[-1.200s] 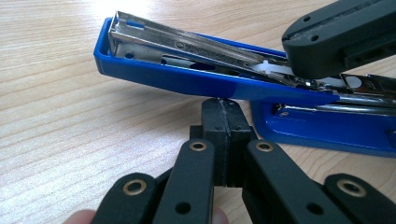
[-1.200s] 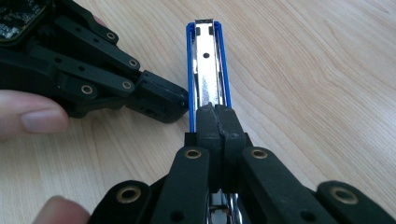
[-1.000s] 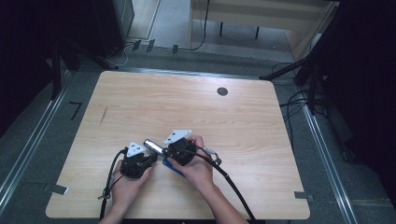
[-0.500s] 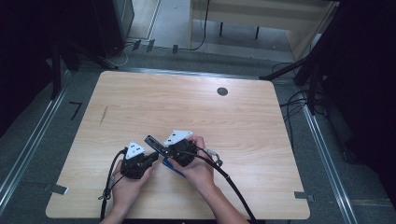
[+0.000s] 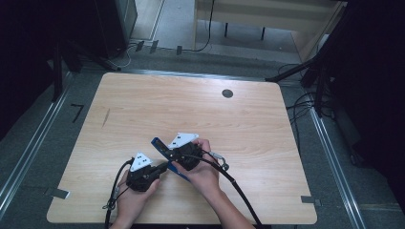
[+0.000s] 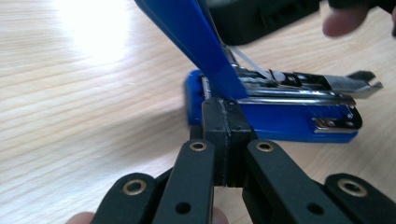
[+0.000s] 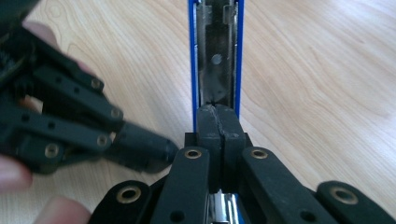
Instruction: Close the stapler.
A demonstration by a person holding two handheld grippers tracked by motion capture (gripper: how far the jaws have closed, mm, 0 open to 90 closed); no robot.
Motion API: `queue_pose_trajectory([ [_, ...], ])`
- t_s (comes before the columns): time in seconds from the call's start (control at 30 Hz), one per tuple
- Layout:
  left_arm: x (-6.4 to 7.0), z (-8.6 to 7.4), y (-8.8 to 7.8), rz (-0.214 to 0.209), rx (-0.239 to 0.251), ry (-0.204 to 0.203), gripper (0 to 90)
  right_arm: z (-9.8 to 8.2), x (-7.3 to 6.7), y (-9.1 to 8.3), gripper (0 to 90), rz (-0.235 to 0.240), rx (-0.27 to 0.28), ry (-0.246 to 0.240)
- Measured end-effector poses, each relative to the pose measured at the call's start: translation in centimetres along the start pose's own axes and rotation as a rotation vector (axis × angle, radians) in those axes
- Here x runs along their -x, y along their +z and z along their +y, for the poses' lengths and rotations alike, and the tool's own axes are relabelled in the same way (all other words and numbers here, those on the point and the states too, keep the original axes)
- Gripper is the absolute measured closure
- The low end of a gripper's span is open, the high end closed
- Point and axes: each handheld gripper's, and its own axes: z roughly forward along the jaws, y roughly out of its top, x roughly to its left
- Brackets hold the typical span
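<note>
Both sets of jaws are clamped: the left gripper [image 6: 229, 135] pins the base of the stapler [image 6: 280, 114], the right gripper [image 7: 217, 123] its raised lid [image 7: 215, 51]; stiff, slick, best held by edges.

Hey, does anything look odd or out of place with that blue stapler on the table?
The blue stapler is swung wide open: its top cover tilts up and away from the base, leaving the metal staple channel bare. Both tongs sit shut against it. Nothing looks broken or spilled.
</note>
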Motion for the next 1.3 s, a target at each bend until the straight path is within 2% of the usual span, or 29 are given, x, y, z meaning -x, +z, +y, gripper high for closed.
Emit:
queue_pose_trajectory([
  [0.13,0.8,0.0,0.4,-0.010,-0.005,0.019,90.0,0.0,0.1,-0.4,90.0,-0.009,0.008,0.007],
  [0.27,1.4,0.0,0.8,-0.003,0.004,0.049,90.0,0.0,0.0,-0.7,90.0,-0.011,0.012,0.009],
  [0.43,2.3,0.2,1.6,-0.011,-0.011,0.092,90.0,0.0,0.0,-1.2,90.0,-0.011,0.025,0.010],
  [0.73,3.2,0.3,2.1,-0.013,-0.029,0.144,90.0,-0.1,0.1,-2.7,90.0,-0.015,0.048,0.013],
  [1.3,3.7,0.2,2.1,-0.026,-0.035,0.175,90.0,-1.4,0.2,-4.5,90.0,-0.006,0.088,0.059],
])
